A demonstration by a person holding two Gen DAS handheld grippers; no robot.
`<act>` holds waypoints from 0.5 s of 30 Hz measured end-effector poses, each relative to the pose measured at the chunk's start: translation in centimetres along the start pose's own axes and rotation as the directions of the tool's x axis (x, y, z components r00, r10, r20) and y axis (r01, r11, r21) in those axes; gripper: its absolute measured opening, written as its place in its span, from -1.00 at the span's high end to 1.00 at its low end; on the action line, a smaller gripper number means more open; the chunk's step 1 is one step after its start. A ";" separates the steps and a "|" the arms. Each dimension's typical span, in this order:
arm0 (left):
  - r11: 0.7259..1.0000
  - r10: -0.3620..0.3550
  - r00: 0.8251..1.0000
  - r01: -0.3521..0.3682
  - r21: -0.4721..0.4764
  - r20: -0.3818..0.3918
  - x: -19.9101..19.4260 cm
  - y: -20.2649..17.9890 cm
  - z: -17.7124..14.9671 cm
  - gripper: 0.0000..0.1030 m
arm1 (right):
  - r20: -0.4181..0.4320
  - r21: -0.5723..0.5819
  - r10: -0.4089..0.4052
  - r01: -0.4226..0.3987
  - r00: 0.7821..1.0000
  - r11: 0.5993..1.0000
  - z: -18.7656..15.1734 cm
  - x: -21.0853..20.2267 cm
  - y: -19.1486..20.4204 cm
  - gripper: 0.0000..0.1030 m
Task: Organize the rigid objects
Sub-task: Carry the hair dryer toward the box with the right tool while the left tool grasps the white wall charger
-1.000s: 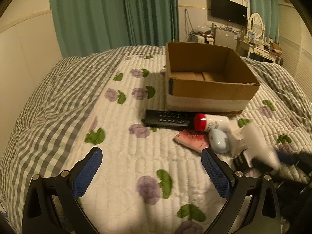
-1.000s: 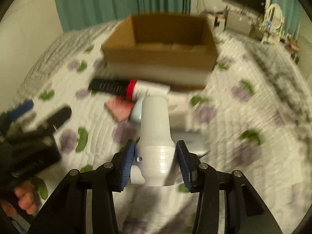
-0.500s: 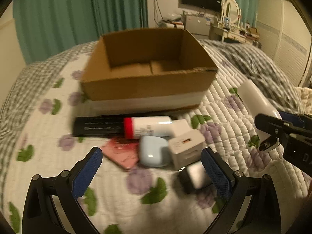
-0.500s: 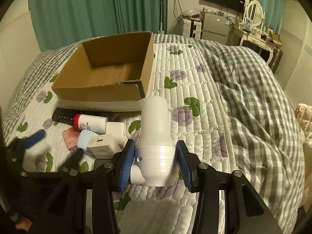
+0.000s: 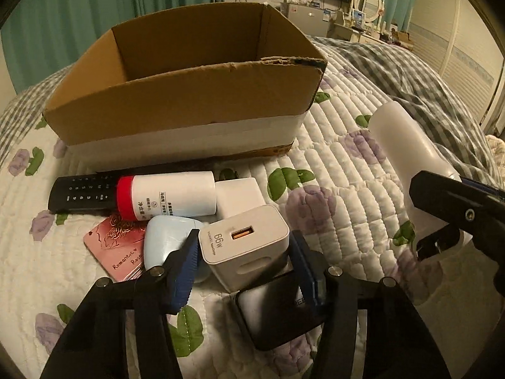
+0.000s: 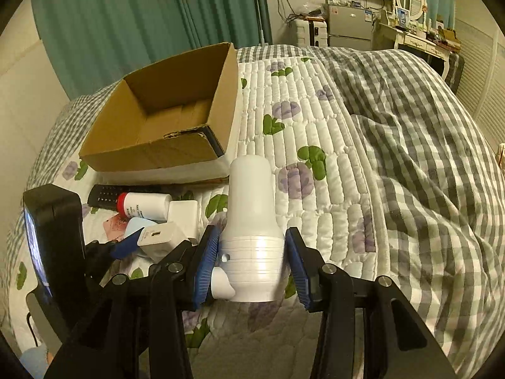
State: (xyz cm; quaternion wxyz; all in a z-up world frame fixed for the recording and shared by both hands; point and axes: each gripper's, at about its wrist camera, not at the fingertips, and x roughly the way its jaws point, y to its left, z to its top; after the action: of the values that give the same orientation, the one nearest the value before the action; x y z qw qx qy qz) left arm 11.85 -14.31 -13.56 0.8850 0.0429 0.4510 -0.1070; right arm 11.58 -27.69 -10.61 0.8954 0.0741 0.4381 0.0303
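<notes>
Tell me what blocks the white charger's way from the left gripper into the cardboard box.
The left gripper has its jaws around the white charger. Between it and the cardboard box lie the red-capped bottle, another white block and the remote; lifted over them and the box's near wall, nothing visible blocks it.

Two gripper-mounted fisheye views over a quilted bed, both facing the far curtains.

The left wrist view sits low and very close to a white charger [image 5: 244,246] at lower centre, the cardboard box [image 5: 186,107] filling the upper middle. The right wrist view looks from farther right and higher, with the same box [image 6: 164,120] at upper left and the charger [image 6: 161,240] at lower left.
</notes>
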 end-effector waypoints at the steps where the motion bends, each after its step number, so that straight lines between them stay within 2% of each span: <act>1: 1.000 -0.003 1.000 0.003 0.004 -0.001 -0.2 0.0 -0.1 -0.09 | 0.002 -0.002 -0.001 0.001 1.000 1.000 -0.1 0.0 0.0 0.16; 6: 1.000 -0.019 1.000 0.019 -0.011 0.005 -1.6 0.6 -0.2 -0.07 | 0.023 -0.013 -0.018 0.019 1.000 1.000 -0.1 -0.6 0.4 0.16; 15: 1.000 0.007 0.990 -0.010 0.019 0.144 -7.9 2.0 2.2 -0.06 | 0.102 -0.056 -0.074 0.080 0.992 0.995 1.0 -3.7 1.7 0.16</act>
State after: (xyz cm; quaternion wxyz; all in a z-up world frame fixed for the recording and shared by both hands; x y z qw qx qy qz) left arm 9.54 -11.51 -5.93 0.9153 0.0456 0.3846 -0.1105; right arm 10.06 -26.51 -6.83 0.9185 0.0317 0.3941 0.0053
